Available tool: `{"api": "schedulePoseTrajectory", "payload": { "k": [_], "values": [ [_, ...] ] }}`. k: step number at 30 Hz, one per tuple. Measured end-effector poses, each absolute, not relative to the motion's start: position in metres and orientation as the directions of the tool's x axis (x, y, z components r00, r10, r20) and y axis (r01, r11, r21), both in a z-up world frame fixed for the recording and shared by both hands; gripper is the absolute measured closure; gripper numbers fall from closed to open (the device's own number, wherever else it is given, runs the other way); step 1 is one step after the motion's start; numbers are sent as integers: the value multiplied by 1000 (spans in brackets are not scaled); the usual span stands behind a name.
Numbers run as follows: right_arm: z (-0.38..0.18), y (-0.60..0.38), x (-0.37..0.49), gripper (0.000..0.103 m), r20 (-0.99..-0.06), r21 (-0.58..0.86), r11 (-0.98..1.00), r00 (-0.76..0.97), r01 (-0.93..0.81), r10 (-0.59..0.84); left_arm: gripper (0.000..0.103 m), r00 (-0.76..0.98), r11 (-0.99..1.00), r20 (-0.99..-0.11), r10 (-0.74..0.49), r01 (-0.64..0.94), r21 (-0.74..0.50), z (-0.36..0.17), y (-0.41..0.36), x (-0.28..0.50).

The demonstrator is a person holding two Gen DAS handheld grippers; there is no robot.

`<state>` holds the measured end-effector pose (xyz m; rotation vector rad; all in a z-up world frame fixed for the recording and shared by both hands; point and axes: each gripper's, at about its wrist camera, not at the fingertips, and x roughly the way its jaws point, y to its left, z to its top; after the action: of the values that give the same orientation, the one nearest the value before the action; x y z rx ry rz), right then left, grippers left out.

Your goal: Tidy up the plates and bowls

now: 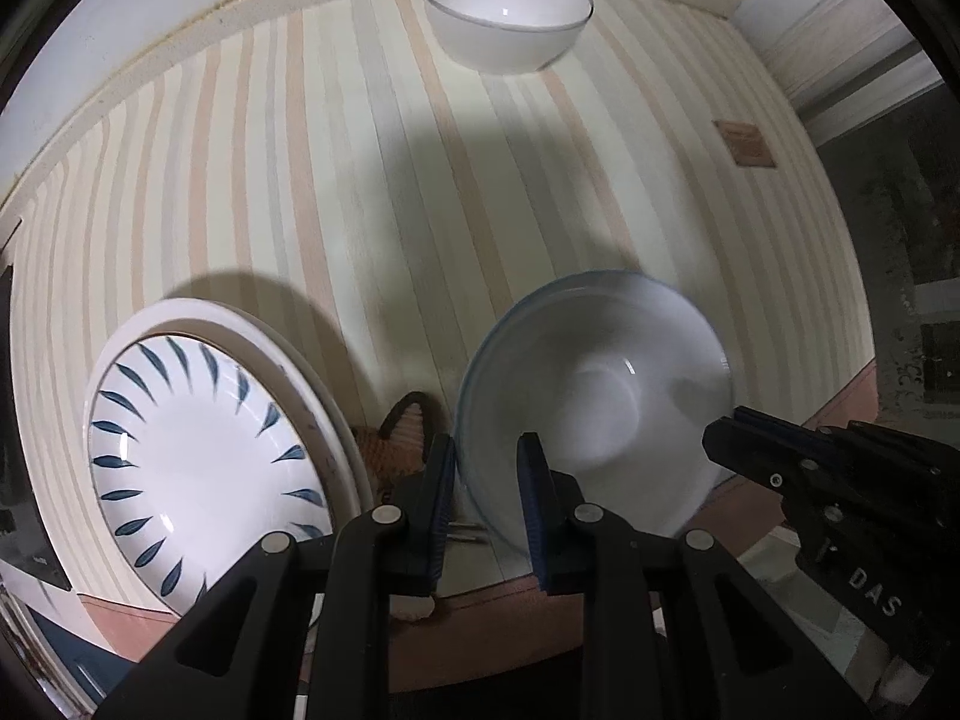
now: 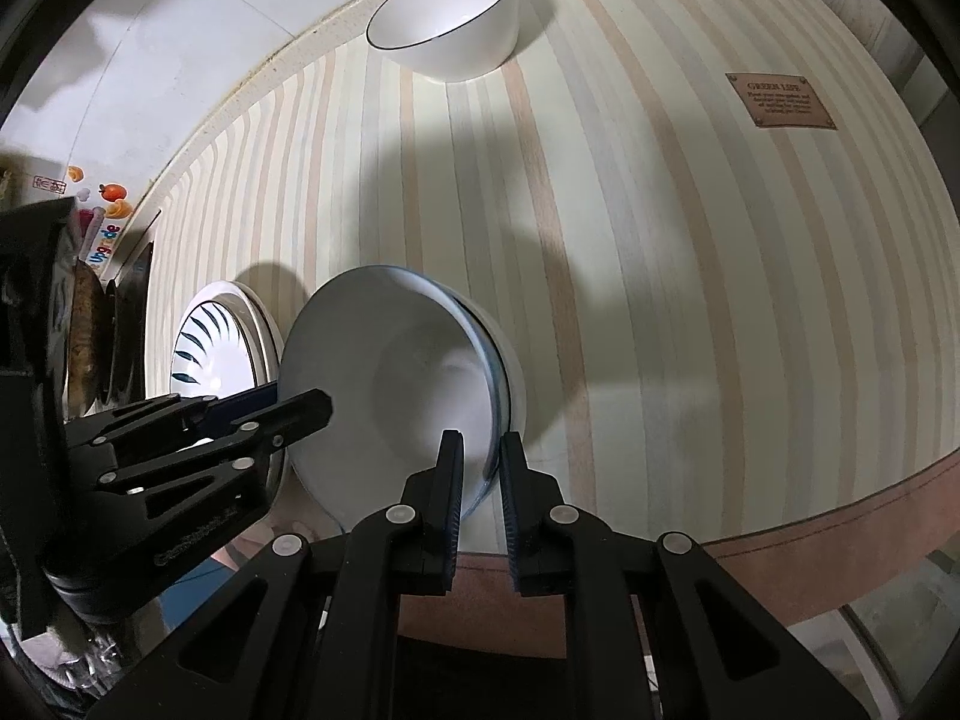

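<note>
A white bowl with a blue rim [image 1: 600, 396] [image 2: 396, 384] is held above the striped tablecloth. My left gripper [image 1: 487, 462] straddles its left rim with a visible gap at the pads. My right gripper [image 2: 482, 450] straddles the opposite rim, fingers close on either side. The right gripper also shows in the left wrist view [image 1: 729, 438], and the left gripper in the right wrist view [image 2: 300, 408]. A plate with blue leaf marks [image 1: 198, 456] [image 2: 216, 348] lies stacked on a larger white plate to the left. A second white bowl [image 1: 507, 12] [image 2: 444, 24] stands at the far edge.
The striped tablecloth [image 1: 360, 180] covers the table; its brown border [image 2: 840, 510] marks the near edge. A small brown label [image 2: 780, 101] sits at the right. A small woven thing [image 1: 396, 438] lies between plate and bowl. Clutter stands off the left side [image 2: 90, 300].
</note>
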<state>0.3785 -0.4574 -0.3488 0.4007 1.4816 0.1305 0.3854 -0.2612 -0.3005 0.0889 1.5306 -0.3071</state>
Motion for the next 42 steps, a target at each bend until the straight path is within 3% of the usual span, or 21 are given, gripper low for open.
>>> {"api": "schedulePoseTrajectory", "payload": {
  "k": [7, 8, 13, 16, 29, 37, 41, 42],
  "values": [
    [-317, -463, 376, 88, -935, 344, 929, 142, 133, 326, 83, 95, 954, -978, -187, 254, -158, -255, -254, 389],
    [-313, -465, 378, 86, -936, 339, 932, 147, 128, 320, 79, 100, 954, -975, -197, 249, -167, -251, -254, 392],
    [-296, -473, 398, 52, -947, 283, 954, 185, 95, 262, 69, 130, 956, -962, -241, 205, -211, -241, -254, 424],
    [-287, -479, 418, 45, -951, 239, 968, 218, 75, 218, 69, 131, 959, -959, -250, 172, -226, -245, -253, 454],
    [-306, -502, 541, 44, -943, 196, 978, 289, 77, 166, 69, 154, 980, -972, -176, 117, -159, -281, -258, 574],
    [-357, -511, 605, 45, -928, 309, 941, 259, 140, 266, 69, 75, 971, -969, -235, 66, -230, -318, -265, 619],
    [-389, -518, 625, 61, -910, 394, 894, 226, 213, 348, 70, 25, 968, -971, -237, 91, -234, -338, -277, 633],
    [-394, -517, 627, 71, -909, 400, 889, 220, 223, 354, 72, 17, 966, -970, -244, 97, -241, -341, -279, 635]
  ]
}}
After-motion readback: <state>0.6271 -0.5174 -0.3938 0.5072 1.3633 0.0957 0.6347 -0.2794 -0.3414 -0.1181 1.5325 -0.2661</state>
